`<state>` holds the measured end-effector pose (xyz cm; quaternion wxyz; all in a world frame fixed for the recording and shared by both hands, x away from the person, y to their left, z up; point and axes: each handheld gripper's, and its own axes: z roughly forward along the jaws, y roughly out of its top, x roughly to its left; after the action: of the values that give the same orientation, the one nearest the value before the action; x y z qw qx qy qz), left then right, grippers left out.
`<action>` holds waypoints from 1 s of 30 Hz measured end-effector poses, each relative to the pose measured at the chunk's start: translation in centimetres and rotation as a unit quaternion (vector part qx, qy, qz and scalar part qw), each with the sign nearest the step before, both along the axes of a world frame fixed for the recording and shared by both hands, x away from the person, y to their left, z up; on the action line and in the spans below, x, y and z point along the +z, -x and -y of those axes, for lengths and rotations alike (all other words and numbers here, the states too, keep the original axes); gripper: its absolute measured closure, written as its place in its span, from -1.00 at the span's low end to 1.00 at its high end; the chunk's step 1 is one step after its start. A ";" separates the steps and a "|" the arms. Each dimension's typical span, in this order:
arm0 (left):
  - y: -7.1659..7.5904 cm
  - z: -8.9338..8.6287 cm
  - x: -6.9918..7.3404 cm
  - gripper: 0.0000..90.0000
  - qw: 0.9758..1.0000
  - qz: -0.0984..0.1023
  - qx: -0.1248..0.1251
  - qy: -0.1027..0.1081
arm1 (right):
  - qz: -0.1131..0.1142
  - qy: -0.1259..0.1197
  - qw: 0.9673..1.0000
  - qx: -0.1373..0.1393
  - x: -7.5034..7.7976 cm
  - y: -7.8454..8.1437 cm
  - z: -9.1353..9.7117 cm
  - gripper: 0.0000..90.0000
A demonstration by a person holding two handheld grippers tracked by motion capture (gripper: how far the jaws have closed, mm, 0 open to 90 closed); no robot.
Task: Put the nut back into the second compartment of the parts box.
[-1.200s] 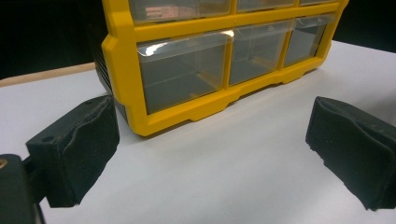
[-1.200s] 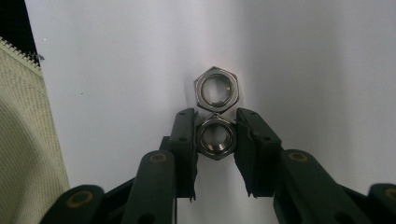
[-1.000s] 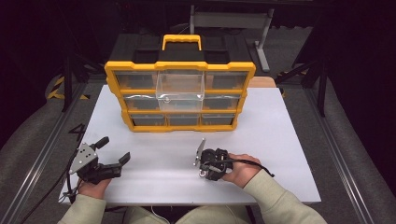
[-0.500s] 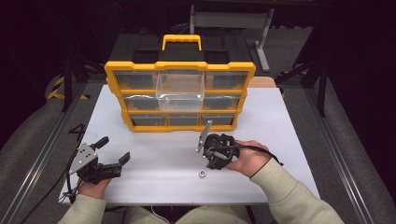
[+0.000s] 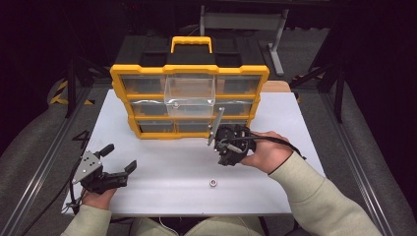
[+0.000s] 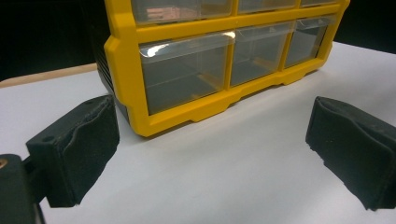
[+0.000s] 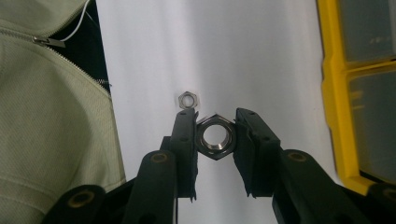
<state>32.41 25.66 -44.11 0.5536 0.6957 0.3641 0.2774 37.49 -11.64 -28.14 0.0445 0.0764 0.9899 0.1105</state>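
My right gripper (image 7: 215,135) is shut on a steel hex nut (image 7: 204,142), held flat between its jaws above the white table (image 7: 210,46). A smaller nut (image 7: 189,99) lies on the table just beyond the jaws, and it is the loose nut (image 5: 213,183) near the front edge. In the high view the right gripper (image 5: 227,158) hovers in front of the yellow drawer organizer (image 5: 189,73). Its clear centre drawer (image 5: 189,96) is pulled out with a small nut (image 5: 173,103) inside. My left gripper (image 5: 120,157) rests open at the front left, empty, facing the organizer (image 6: 187,70).
The organizer stands at the back middle of the white table (image 5: 162,162), with its handle (image 5: 192,42) on top. A cable (image 5: 275,140) trails from the right gripper over the hand. A cream sleeve (image 7: 46,116) is at the left of the right gripper view.
My right gripper has risen from the table's front and moved toward the organizer with the nut in its jaws, uncovering the smaller nut on the table. The left gripper has stayed put.
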 end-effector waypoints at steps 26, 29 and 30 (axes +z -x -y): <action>0.0 0.0 0.0 -0.92 1.000 0.000 -0.001 0.000 | 0.040 -0.007 0.999 0.002 10.1 -1.4 -0.9 0.55; 0.0 0.0 0.0 -0.92 1.000 0.000 -0.003 0.000 | 0.045 -0.007 0.999 0.000 11.3 -1.6 -1.1 0.55; 0.0 0.0 0.0 -0.91 1.000 0.000 -0.003 0.000 | 0.045 -0.007 0.999 0.000 11.3 -1.6 -1.1 0.55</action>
<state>32.42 25.69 -44.08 0.5542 0.6968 0.3625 0.2757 39.05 -10.53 -16.86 0.0881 0.0722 0.9861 0.1211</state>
